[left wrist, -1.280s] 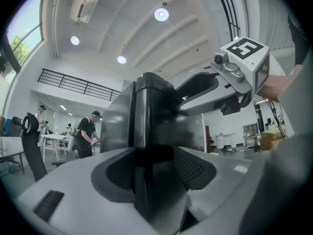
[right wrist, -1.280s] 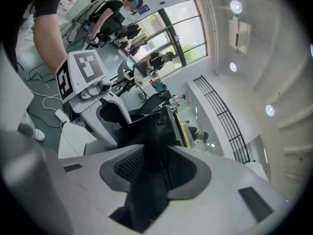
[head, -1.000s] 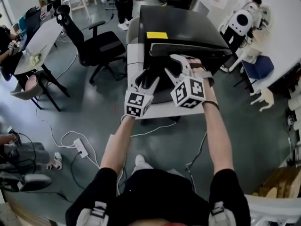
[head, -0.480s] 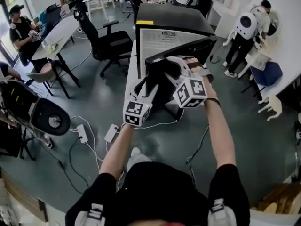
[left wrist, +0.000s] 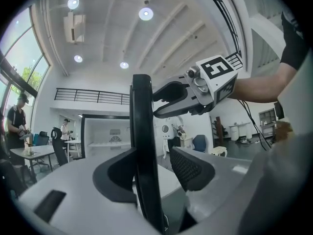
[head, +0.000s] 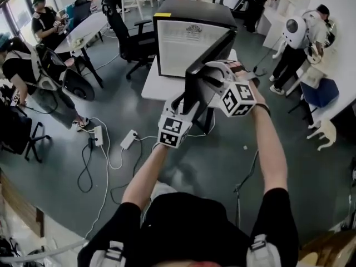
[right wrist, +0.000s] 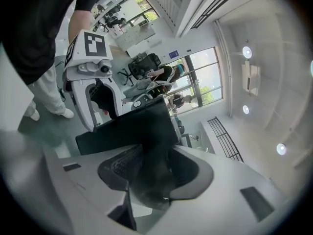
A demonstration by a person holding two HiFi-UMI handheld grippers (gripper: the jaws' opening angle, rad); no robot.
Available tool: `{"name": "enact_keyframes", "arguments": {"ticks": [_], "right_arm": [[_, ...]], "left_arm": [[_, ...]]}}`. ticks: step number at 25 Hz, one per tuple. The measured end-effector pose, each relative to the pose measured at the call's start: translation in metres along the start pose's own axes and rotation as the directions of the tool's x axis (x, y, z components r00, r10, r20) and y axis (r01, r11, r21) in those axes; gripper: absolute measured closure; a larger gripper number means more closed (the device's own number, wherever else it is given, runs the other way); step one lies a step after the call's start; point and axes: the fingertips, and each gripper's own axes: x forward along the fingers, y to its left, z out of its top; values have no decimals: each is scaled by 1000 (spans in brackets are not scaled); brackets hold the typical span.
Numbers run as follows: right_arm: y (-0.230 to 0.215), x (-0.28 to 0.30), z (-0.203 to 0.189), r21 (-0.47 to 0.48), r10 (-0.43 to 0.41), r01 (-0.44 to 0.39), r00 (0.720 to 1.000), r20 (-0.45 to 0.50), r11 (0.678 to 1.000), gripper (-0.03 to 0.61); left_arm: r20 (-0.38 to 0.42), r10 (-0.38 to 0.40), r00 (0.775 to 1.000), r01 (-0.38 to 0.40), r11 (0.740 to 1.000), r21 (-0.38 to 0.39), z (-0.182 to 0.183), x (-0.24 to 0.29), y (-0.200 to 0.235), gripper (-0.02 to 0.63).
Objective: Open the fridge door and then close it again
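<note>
The black fridge [head: 192, 15] stands on a white table [head: 158, 85], its white inside showing. Its door [head: 207, 60] stands swung out toward me, edge on. My left gripper [head: 180, 101] is at the door's lower edge, which runs between its jaws [left wrist: 144, 155]; one pad lies against the door and the other stands clear, so it is open. My right gripper [head: 214, 74] sits higher on the same edge [right wrist: 132, 126]. Its jaws have just been opening, with the door between them and filling most of the gap. Each gripper shows in the other's view: right gripper [left wrist: 171, 98], left gripper [right wrist: 90, 106].
A black office chair [head: 130, 38] stands left of the fridge table. Power strips and cables [head: 100, 135] lie on the grey floor at the left. People stand or sit at the far left [head: 33, 71] and a person at the right [head: 295, 38]. More desks are behind.
The fridge door has swung much further open and the white inside now faces me. Both grippers have travelled with the door's edge, and the view has shifted.
</note>
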Motion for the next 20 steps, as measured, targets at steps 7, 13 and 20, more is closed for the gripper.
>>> {"name": "enact_keyframes", "arguments": {"ticks": [7,13,20], "right_arm": [[20,-68,-42,4,-37,37,997,-62,999,417],[28,-103,-72,105,-107,122,985,-133,987,428],[54,-134,-81,602,-328,398,917,-229,693,495]], "left_arm": [[-8,-90,996,90,996,20,4,12,-93,410],[-21,-168,986,168,986,13,7,25,-140,417],[41,-218,975,221,969,-107,25,2,-143,478]]}}
